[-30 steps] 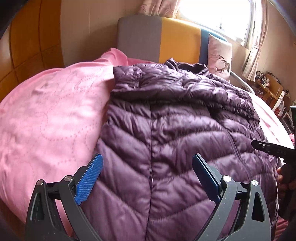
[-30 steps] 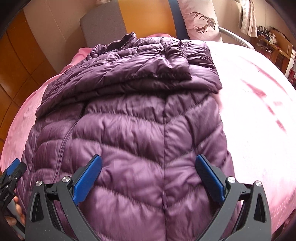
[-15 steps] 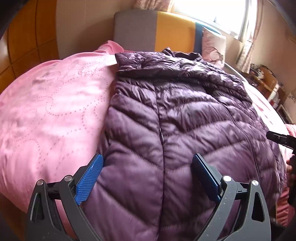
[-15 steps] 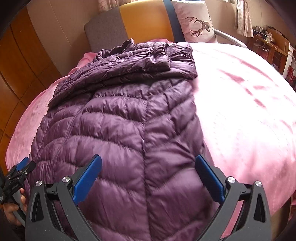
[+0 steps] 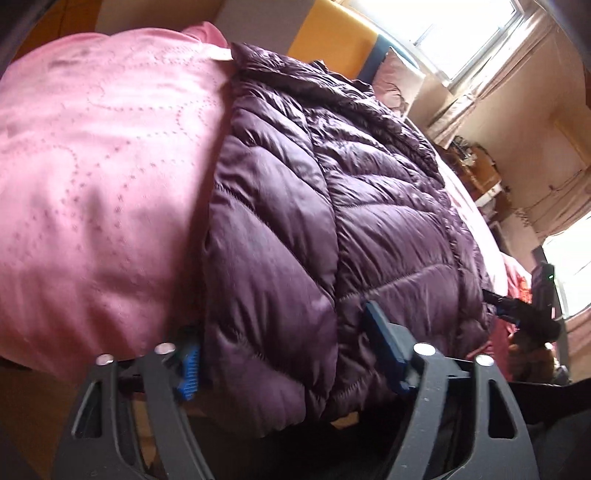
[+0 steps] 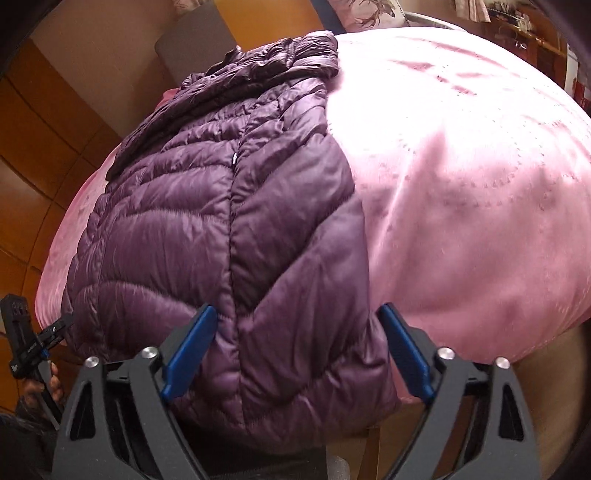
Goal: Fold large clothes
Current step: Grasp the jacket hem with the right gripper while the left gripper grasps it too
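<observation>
Quilted purple down jacket [image 5: 332, 229] on pink embroidered bedspread [image 5: 96, 177], hem corners between closing jaws of left gripper [image 5: 284, 347] and right gripper [image 6: 295, 347], grip uncertain

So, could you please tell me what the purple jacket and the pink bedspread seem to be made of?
Purple jacket: probably thin glossy nylon or polyester over padding, going by its sheen and puffy stitched channels. Pink bedspread: apparently satiny fabric, soft sheen, dotted stitched pattern.

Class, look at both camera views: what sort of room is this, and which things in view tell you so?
Most likely a home bedroom. A purple quilted jacket lies on a bed covered by a pink bedspread; behind it stand a padded headboard, a pillow and a curtained window.
</observation>
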### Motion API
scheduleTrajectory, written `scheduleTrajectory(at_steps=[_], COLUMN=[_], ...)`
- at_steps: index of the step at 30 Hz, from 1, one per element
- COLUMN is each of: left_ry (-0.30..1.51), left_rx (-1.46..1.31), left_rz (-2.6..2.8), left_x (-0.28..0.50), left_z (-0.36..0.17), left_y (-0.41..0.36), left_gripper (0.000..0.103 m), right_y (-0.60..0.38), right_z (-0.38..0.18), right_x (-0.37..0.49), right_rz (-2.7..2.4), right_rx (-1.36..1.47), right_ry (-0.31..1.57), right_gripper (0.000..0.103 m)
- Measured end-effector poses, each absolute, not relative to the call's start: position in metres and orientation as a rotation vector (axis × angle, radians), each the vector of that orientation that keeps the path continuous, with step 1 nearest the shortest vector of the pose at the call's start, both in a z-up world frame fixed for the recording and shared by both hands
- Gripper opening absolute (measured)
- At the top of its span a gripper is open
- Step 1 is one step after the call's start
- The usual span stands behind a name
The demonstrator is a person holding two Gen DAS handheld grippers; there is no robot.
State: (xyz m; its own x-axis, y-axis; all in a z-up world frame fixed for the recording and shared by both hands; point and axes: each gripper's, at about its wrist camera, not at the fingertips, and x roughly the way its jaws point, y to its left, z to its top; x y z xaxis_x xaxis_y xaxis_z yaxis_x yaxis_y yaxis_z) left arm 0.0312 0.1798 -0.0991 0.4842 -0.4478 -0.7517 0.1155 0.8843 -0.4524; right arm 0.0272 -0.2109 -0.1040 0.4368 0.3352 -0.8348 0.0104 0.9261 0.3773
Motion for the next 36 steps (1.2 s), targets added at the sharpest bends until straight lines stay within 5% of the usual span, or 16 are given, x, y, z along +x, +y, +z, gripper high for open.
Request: scheduleTrajectory(at_steps=[2, 3, 4, 9, 19, 28, 30, 33, 36], left_ry=[1.018, 1.016, 1.0, 0.914, 0.749, 0.795, 0.813, 0.854, 0.859], left_rx=[-0.405, -0.431, -0.431, -0.434, -0.579, -0.72, -0.692, -0.677, -0.738], left_rz=[-0.388, -0.411, -0.432, -0.524, -0.624, -0.498, -0.461, -0.403, -0.364], left_x=[0.032, 0.032, 0.031, 0.032, 0.098, 0.193, 0.208, 0.233, 0.245], left_z=[-0.099, -0.097, -0.092, -0.055, 0.003, -0.018, -0.021, -0.025, -0.029], left_y=[0.183, 0.185, 0.184, 0.188, 0.198, 0.21, 0.208, 0.208, 0.221], left_gripper=[0.027, 0.022, 0.015, 0.01, 0.009, 0.009, 0.009, 0.024, 0.058], right_y=[-0.207, -0.204, -0.2, -0.185, -0.21, -0.22, -0.219, -0.219, -0.224], right_z=[-0.102, -0.099, -0.095, -0.058, -0.005, -0.019, -0.024, -0.026, -0.03], right_x=[0.027, 0.027, 0.028, 0.031, 0.092, 0.186, 0.202, 0.223, 0.239], right_rz=[0.239, 0.271, 0.309, 0.409, 0.437, 0.338, 0.326, 0.316, 0.32], right_rx=[0.354, 0.357, 0.359, 0.318, 0.524, 0.624, 0.627, 0.64, 0.692], right_ry=[1.122, 1.129, 1.132, 1.063, 0.854, 0.882, 0.901, 0.91, 0.911], right_gripper=[0.054, 0.031, 0.025, 0.011, 0.01, 0.012, 0.019, 0.034, 0.06])
